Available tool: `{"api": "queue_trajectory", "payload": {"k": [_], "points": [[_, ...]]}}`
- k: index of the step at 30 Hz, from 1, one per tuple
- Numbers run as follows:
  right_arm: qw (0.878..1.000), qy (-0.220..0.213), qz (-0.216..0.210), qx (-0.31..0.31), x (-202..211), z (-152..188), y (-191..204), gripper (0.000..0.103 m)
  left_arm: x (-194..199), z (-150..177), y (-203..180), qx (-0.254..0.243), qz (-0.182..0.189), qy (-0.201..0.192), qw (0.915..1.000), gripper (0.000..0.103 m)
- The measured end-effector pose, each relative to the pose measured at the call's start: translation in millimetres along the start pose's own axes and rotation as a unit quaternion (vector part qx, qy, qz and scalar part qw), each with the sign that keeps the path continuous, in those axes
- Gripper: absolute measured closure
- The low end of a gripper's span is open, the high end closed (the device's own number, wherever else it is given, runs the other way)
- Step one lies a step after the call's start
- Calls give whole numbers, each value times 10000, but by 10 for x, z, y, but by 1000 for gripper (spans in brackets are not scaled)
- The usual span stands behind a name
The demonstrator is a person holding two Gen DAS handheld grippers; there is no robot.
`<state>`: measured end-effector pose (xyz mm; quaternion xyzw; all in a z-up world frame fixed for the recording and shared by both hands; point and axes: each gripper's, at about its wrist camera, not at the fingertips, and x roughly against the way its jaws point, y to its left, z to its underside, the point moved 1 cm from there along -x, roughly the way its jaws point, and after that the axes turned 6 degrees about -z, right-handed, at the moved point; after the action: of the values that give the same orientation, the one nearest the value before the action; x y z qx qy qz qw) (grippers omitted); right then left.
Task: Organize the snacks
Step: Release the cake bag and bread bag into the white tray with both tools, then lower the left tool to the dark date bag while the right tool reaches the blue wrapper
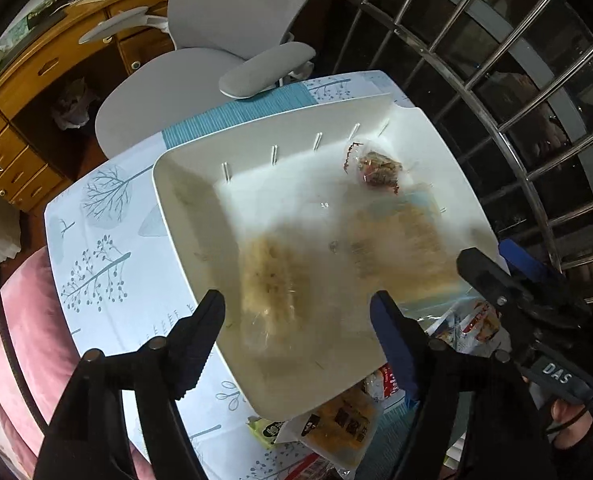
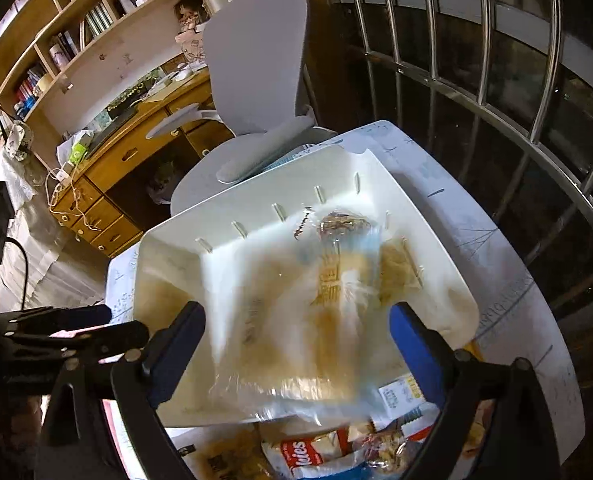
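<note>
Setting: study with a wooden desk (image 2: 136, 152), bookshelves, a grey office chair (image 1: 200, 64) and a barred window; work goes on at a small table under a white cloth printed with blue trees (image 1: 96, 216).
Container: shallow white plastic tray with slotted walls (image 1: 192, 200), standing at the table's far side, nearest the chair.
Done, far corner: one small clear-wrapped dark snack with red trim (image 1: 378, 168) lies in the tray's far corner on the window side.
Done, middle: a flat clear packet of pale biscuits (image 1: 400, 240) lies on the tray floor towards the window-side edge.
In hand, left: left gripper (image 1: 296, 328) hovers over the tray's near edge, jaws spread, pads clear of the blurred pale noodle-like packet (image 1: 274, 284) below them; I judge it just let go.
In hand, right: right gripper (image 2: 292, 344) hangs over the tray, jaws wide; a blurred clear bag of pale contents (image 2: 304, 344) sits between them. Whether the pads press on it cannot be told.
Outstanding: several packets remain on the cloth at the near edge, outside the tray: an orange-filled clear packet (image 1: 340, 428), a green-wrapped item (image 1: 264, 430) and a white and red cookie bag (image 2: 308, 456).
Assessment: roughly half done; the loose pile by the near edge still needs loading.
</note>
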<state>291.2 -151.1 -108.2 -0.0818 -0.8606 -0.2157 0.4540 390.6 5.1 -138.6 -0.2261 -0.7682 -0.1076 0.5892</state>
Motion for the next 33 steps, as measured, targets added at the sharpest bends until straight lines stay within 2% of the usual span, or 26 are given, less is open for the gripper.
{"api": "queue_trajectory", "payload": {"k": [6,12,19,25,33], "points": [[9997,74,26,-251,33,56,-93,7,54,79,57,291,-19,76,9995,29],[9994,-60,50,-326,268,137,-108,7,274,315,101,371,-18,-50,9993,29],[9984,-283,99,-488,647,334,-117,7,604,718,89,292,18,-250,9993,29],[9965,-469,161,-670,992,634,-135,7,865,1132,94,265,45,-451,9986,29],[9943,-448,236,-937,1273,1070,-183,7,1064,1651,169,361,177,-693,9968,29]]}}
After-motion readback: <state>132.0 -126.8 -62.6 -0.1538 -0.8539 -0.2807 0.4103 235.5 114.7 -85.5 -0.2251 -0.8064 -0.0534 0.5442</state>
